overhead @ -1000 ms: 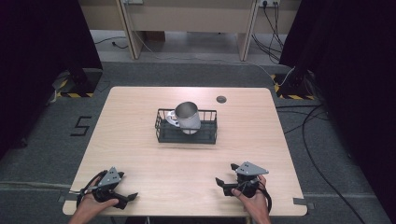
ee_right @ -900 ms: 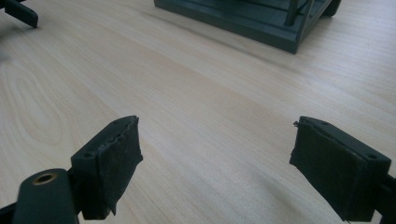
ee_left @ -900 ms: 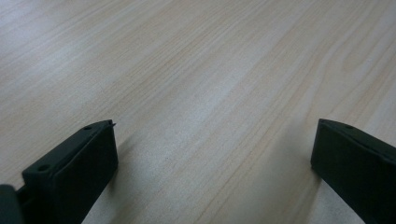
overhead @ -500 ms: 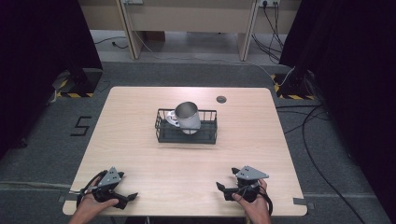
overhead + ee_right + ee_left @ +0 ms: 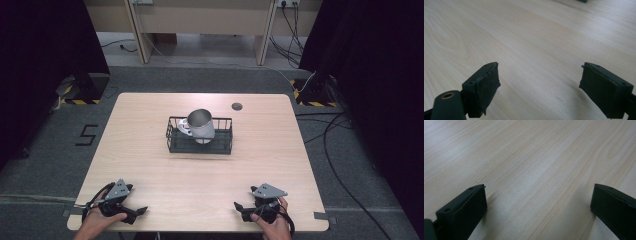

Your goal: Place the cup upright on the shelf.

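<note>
At near-left edge of the surface (image 5: 150,150) — left tool (image 5: 134,212) resting low on bare wood, held by the person's left hand (image 5: 97,220), jaws spread wide apart with nothing between them, wood grain plain in the gap in the left gripper view. Toward mid-surface, well apart from both tools: black wire basket (image 5: 200,146), and inside it a metal cup (image 5: 201,125) tipped over, mouth turned up and toward the far side, leaning on something white that cannot be made out. Farther right, near the far edge, a small dark round disc (image 5: 236,106). At near-right edge — right tool (image 5: 241,209) in the right hand (image 5: 270,222), jaws likewise parked wide, gripping nothing. Judged from this layout: nothing gripped, nothing reached for, cup untouched in the basket — work either not begun or already wrapped up; impossible to say which.
</note>
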A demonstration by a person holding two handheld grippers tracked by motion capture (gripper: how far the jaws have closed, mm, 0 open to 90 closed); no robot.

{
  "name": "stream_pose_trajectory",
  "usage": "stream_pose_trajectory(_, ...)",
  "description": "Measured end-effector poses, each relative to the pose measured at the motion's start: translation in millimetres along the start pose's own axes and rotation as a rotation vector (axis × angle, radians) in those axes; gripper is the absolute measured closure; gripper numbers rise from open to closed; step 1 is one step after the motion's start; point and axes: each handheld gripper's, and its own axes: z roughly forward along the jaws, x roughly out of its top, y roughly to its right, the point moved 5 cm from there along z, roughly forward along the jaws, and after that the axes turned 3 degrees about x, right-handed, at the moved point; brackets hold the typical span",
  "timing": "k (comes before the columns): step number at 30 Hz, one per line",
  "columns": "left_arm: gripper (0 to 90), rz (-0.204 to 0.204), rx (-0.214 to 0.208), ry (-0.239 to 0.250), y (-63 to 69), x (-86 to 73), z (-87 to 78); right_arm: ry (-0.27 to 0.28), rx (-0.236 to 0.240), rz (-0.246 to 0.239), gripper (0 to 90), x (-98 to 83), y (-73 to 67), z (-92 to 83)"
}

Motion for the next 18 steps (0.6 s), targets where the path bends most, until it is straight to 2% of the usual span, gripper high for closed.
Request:
stream_pose_trajectory(4, 0.0, 0.000, 0.000, 0.000, 0.0, 0.0, 0.0, -0.032, 0.006, 0.003, 14.9, -6.6, -1.7, 1.8)
stream_pose_trajectory(10, 0.0, 0.000, 0.000, 0.000, 0.1, 0.0, 0.0, -0.024, -0.018, -0.009, 14.8, -10.3, -2.5, 0.6)
stream_pose_trajectory(13, 0.0, 0.001, -0.001, 0.000, 0.1, 0.0, 0.0, -0.028, -0.043, -0.049, 14.0, -12.8, -4.4, 0.9)
stream_pose_trajectory(18, 0.0, 0.001, -0.001, 0.000, 0.1, 0.0, 0.0, -0.006, -0.047, -0.052, 12.9, -15.7, -5.7, 0.5)
